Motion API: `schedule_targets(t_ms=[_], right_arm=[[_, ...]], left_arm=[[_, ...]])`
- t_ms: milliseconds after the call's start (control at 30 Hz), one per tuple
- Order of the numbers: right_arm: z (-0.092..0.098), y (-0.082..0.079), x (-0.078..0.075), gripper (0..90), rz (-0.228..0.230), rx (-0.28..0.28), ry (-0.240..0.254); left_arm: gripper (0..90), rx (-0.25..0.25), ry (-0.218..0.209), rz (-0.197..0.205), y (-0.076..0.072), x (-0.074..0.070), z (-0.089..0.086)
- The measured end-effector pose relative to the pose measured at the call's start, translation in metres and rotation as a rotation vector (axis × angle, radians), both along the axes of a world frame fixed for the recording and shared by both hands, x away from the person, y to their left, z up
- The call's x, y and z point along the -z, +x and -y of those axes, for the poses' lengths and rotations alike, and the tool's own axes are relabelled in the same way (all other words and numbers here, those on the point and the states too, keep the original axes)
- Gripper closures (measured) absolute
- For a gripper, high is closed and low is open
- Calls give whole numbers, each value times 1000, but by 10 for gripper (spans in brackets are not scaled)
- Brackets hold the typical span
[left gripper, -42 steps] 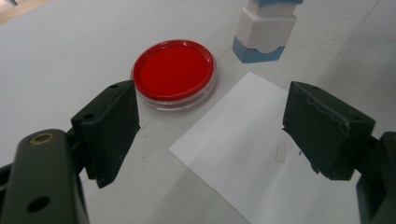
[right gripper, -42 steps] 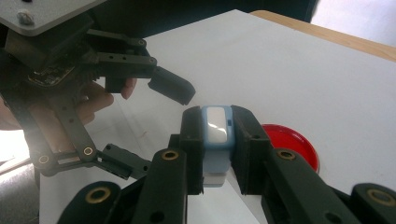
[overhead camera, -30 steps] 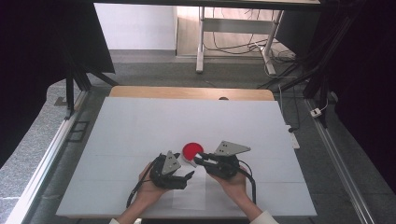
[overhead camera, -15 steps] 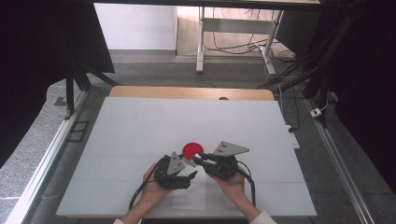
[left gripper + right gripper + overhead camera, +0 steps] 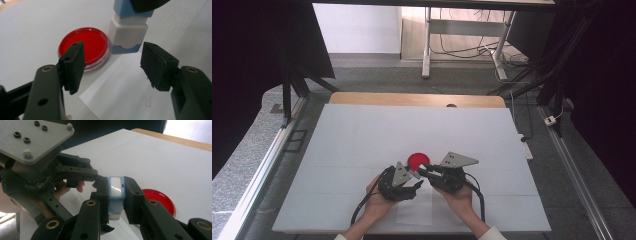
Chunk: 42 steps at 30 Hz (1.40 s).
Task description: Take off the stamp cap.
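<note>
So I'm holding a little blue-and-white block (image 5: 115, 195) pinched in my right tool (image 5: 116, 197), both pads pressing flat on its sides, and it's hanging just above the counter (image 5: 362, 130) right next to the red dish (image 5: 83, 47). Can't tell exactly what the block is, some kind of small capped thing, white part sitting under the blue.

My left tool (image 5: 112, 67) is coming at it from the other side. Its jaws have just been closing in, but they're not touching anything yet: the white end of the block is sitting beyond the pads, not between them, and the gap is roughly as wide as the block itself.

How I'm thinking about doing this bit well:
- keeping the right tool dead steady so the block isn't swinging
- sliding the left tool forward until the white section is properly between the pads, not just at the tips
- squaring the pads to the flat faces before squeezing, since the corners look rounded and I'm guessing it'll twist out otherwise
- staying off the dish, which is sitting just beside the block and would probably skid if I'm nudging it

Count of what's on the counter: one block, one red dish, one sheet of white paper (image 5: 130, 92) lying under my tools with its corner nearly touching the dish. Two tools, one in each hand.
</note>
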State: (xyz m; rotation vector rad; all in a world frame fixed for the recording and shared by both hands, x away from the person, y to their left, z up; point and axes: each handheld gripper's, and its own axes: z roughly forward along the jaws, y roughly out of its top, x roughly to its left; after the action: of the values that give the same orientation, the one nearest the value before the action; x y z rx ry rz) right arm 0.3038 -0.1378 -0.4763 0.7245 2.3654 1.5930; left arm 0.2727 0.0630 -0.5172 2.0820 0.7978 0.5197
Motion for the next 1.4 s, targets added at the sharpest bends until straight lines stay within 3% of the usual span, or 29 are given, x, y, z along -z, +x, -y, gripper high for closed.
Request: schedule_targets(t_ms=[800, 1400], right_arm=[[-1, -1, 2, 749, 0, 12, 29], [-2, -2, 3, 749, 4, 14, 33]], left_arm=[[618, 17, 6, 3, 0, 0, 3], [633, 14, 10, 14, -1, 0, 4]])
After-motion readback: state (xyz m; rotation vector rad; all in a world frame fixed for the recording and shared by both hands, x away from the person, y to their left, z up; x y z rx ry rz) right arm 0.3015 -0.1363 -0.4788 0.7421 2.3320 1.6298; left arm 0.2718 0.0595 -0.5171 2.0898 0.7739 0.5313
